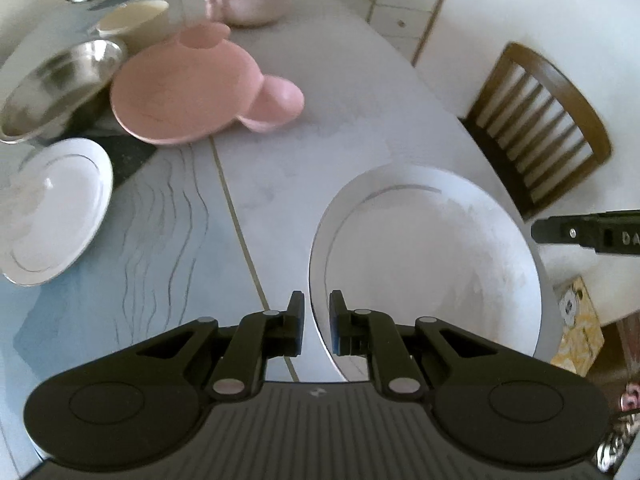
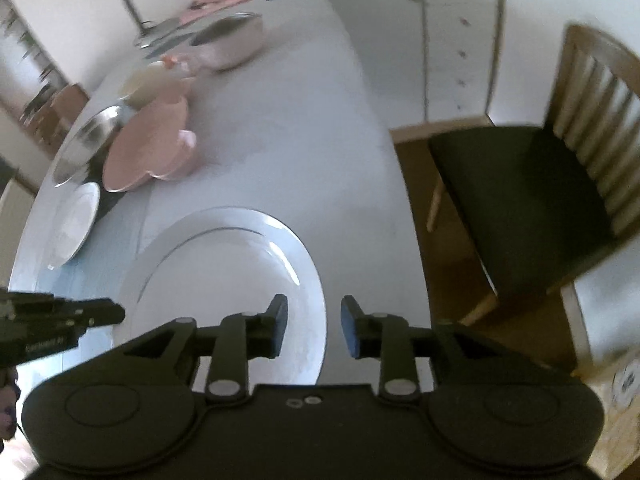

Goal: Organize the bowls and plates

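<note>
While clamping the left tongs (image 1: 317, 320) together on the near rim of the large white plate (image 1: 432, 264), holding that plate at the near right end of the counter (image 1: 300, 140), close to the edge by the chair (image 1: 540, 128). Pinching the thin rim and not the flat middle, seemingly because only the rim is offering anything to bite on. Hanging the right tongs (image 2: 314, 324) apart over the plate's opposite rim, one pad above the china and one beyond it, pressing on nothing. Not managing to tell whether lying flat or tipping slightly. Probably aiming at the small white plate (image 1: 56, 208) on the left, matching in pattern, for stacking like with like. Crowding just behind it: the steel bowl (image 1: 60, 80), the pink plate (image 1: 184, 92) and the cream bowl (image 1: 136, 20), sitting rim against rim, apparently awaiting sorting.
</note>
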Demonstrator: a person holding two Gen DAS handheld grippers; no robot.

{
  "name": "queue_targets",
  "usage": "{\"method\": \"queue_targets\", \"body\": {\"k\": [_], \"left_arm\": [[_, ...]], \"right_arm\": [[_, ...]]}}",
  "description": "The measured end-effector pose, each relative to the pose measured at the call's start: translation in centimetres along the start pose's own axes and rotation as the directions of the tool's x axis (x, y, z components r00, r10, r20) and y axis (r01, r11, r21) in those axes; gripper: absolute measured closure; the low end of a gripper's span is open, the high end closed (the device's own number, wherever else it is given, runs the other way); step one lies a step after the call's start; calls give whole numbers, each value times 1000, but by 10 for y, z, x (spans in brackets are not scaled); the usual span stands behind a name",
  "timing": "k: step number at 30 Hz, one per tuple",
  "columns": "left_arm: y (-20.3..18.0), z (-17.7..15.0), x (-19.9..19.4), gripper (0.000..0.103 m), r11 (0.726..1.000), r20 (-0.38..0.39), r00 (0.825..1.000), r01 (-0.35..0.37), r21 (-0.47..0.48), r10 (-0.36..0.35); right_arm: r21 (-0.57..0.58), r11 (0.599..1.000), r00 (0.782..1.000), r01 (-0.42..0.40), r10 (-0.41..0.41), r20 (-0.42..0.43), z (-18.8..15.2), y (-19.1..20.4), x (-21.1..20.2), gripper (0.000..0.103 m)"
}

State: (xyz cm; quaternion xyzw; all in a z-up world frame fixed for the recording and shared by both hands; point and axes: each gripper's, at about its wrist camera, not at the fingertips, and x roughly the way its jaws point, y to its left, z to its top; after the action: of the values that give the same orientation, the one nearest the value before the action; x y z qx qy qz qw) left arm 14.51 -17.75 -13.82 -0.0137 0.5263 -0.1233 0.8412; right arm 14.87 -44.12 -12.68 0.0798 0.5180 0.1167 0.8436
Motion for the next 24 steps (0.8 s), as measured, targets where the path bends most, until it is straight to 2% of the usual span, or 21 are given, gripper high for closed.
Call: {"method": "queue_targets", "body": {"k": [6, 12, 15, 17, 18, 19, 20, 24], "left_arm": [[-2, 5, -21, 91, 995, 73, 997, -16, -99, 23], [3, 7, -46, 90, 986, 144, 988, -32, -165, 56], [12, 5, -58, 82, 982, 173, 983, -31, -188, 65], [19, 3, -67, 63, 981, 197, 977, -40, -189, 78], [23, 3, -71, 56, 981, 208, 975, -43, -190, 83], [28, 2, -76, 44, 980, 223, 970, -50, -193, 93], [33, 1, -79, 40, 979, 235, 966, -59, -196, 105], [57, 2, -93, 40, 979, 259, 959, -69, -193, 119]], "right_arm": [[-160, 986, 998, -55, 59, 21, 18, 16, -13, 65], [-244, 964, 992, -106, 121, 47, 33, 37, -23, 56], [-284, 951, 986, -126, 151, 66, 38, 53, -28, 47], [-313, 940, 982, -137, 169, 80, 41, 66, -31, 37], [-323, 936, 980, -142, 178, 85, 42, 72, -32, 37], [-330, 932, 979, -147, 185, 89, 43, 79, -33, 35], [-334, 931, 978, -149, 189, 92, 44, 87, -33, 32], [-345, 926, 974, -151, 199, 107, 46, 115, -30, 27]]}}
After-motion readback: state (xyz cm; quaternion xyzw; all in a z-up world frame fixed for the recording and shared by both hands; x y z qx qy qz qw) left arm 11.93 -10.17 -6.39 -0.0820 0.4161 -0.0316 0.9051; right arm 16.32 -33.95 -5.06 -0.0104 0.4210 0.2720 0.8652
